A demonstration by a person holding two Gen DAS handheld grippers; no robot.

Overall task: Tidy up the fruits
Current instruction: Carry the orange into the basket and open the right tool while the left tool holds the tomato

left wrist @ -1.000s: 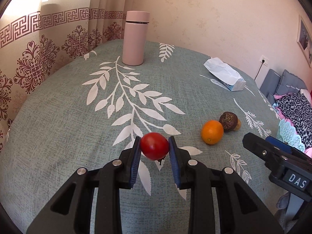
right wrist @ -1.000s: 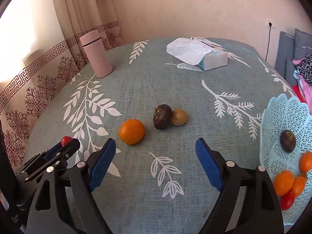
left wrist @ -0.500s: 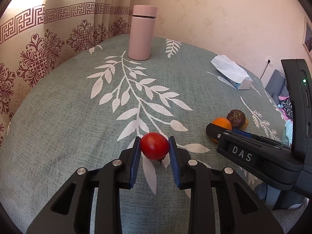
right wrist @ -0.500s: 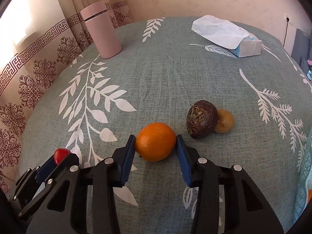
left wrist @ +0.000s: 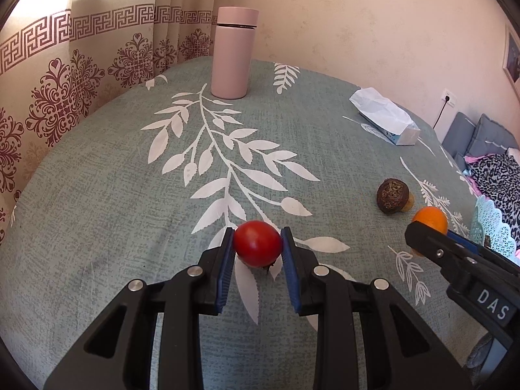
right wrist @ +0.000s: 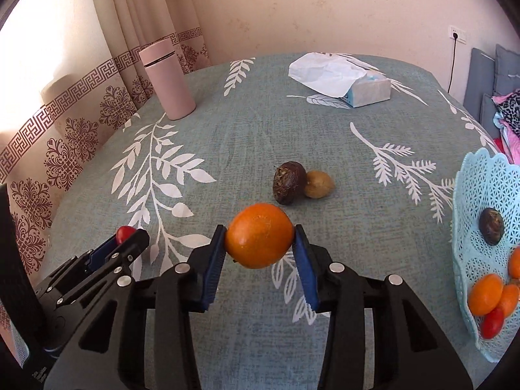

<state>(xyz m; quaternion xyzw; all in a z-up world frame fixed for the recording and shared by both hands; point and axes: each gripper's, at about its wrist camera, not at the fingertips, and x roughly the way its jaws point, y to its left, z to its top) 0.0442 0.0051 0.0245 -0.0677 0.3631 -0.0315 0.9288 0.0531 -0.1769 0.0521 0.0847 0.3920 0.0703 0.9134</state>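
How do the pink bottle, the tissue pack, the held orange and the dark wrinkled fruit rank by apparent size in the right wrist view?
1. tissue pack
2. pink bottle, about equal with the orange, which is enlarged by nearness
3. dark wrinkled fruit

Sunlit patterned curtain [left wrist: 81,74], beige wall [left wrist: 357,16]

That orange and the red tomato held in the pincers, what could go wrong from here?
The orange is round and pinched only at its sides by the right gripper, so it might slip or roll out. The tomato in the left gripper looks soft and could bruise. The basket sits at the table's edge; a bump might tip it.
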